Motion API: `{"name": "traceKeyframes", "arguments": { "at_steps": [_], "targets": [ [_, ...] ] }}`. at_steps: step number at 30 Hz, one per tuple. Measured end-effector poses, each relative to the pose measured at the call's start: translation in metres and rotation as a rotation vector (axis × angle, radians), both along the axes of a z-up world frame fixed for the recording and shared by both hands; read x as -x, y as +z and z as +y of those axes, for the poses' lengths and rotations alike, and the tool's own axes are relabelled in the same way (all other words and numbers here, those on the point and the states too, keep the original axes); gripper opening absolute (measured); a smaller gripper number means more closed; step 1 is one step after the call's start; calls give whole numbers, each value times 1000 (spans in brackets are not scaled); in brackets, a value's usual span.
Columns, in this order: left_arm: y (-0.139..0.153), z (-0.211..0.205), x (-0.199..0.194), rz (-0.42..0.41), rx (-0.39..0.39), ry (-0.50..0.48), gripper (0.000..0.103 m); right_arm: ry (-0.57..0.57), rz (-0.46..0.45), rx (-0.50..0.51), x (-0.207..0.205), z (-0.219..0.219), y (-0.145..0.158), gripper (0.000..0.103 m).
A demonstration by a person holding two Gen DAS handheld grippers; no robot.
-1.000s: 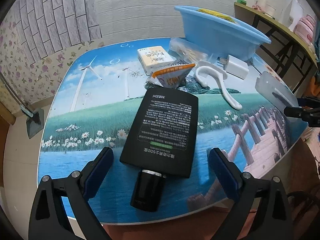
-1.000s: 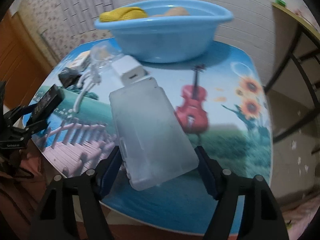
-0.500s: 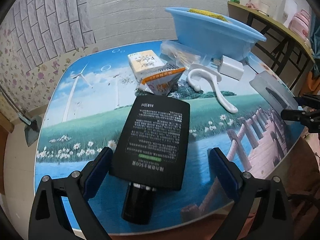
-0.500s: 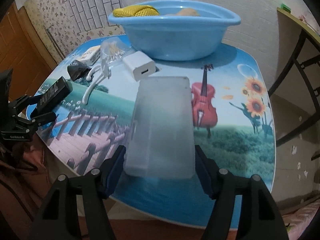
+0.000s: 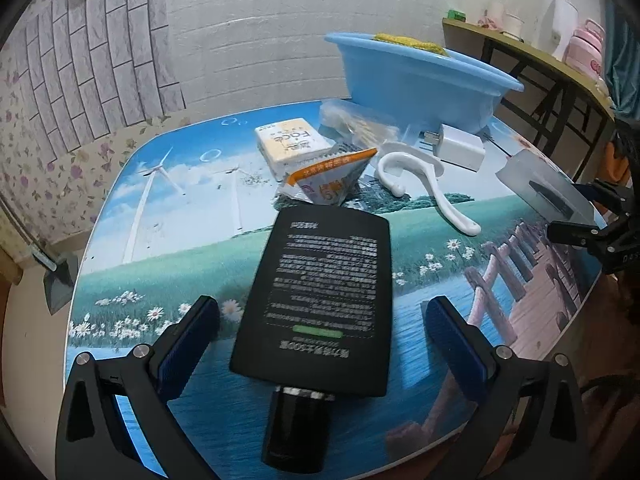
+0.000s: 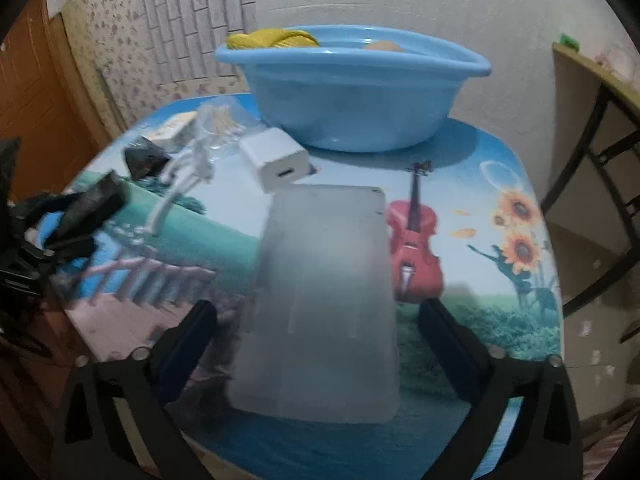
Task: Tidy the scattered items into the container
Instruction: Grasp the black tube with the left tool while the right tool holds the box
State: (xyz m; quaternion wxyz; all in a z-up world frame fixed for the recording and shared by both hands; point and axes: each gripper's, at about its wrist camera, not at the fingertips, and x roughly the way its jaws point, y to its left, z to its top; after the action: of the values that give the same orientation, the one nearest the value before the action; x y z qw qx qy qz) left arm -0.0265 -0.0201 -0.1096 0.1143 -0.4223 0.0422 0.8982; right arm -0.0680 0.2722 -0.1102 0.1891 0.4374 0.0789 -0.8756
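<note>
- L gripper (image 5: pixel 320 328): jaws opening, about as wide as they go. Black flat tube (image 5: pixel 320 300) lies between them, pads clear on both sides, so nothing gripped.
- Tube lies flat on tabletop (image 5: pixel 168 240), long axis running away from the L gripper, black cap (image 5: pixel 294 428) at the near end, crimped end pointing toward the blue basin (image 5: pixel 416 80).
- R gripper (image 6: pixel 320 332): jaws also opening, wide. Frosted plastic case (image 6: pixel 324 300) sits between them, gaps visible both sides, not held. View is blurry.
- Case's long axis also runs straight ahead from the R gripper, far end toward the basin (image 6: pixel 352 96). In the L view its near end (image 5: pixel 544 188) seems tilted up off the tabletop; can't tell for sure.
- Basin = the container, at the far side of tabletop, well apart from both grippers. Already holds a yellow mesh item (image 6: pixel 272 38) & something tan, too hidden to name.
- Key relation: each item is centred in its own gripper, long axis in line w/ the fingers, so closing across the narrow width should work for both.
- R gripper looks nearer the basin w/ a clearer path; white charger (image 6: pixel 276 158) sits just beyond the case, may get nudged.
- Between the L gripper & basin: orange-white sachet (image 5: pixel 332 180), small yellow box (image 5: pixel 292 144), white curved handle tool (image 5: pixel 424 184), clear bag of swabs (image 5: pixel 356 124); lift the tube over them.
</note>
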Motion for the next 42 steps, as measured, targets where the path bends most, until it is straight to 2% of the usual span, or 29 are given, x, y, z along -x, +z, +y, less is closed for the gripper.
{"name": "traceKeyframes", "arguments": {
  "at_steps": [6, 13, 14, 16, 17, 24, 26, 34, 42],
  "targets": [
    [-1, -2, -3, 22, -3, 7, 103, -44, 36, 21, -2, 4, -1, 103],
    [-2, -4, -6, 53, -12, 20, 103, -72, 32, 8, 1, 6, 1, 103],
    [-2, -5, -6, 55, -14, 19, 102, -82, 34, 9, 1, 6, 1, 98],
    [-1, -5, -8, 63, -21, 9, 94, -87, 50, 33, 0, 8, 4, 85],
    [0, -5, -8, 68, -23, 3, 91, -82, 50, 44, 0, 9, 5, 83],
    [1, -1, -11, 106, -27, -30, 67, -56, 97, 72, -3, 7, 7, 81],
    [2, -2, -12, 109, -33, -29, 63, -41, 84, 76, -2, 5, 3, 62],
    [14, 1, -19, 154, -19, -29, 62, -34, 93, 111, -2, 8, 6, 61],
    [33, -2, -16, 175, -87, 1, 62, -11, 148, 149, -8, 8, 31, 61]
  ]
}}
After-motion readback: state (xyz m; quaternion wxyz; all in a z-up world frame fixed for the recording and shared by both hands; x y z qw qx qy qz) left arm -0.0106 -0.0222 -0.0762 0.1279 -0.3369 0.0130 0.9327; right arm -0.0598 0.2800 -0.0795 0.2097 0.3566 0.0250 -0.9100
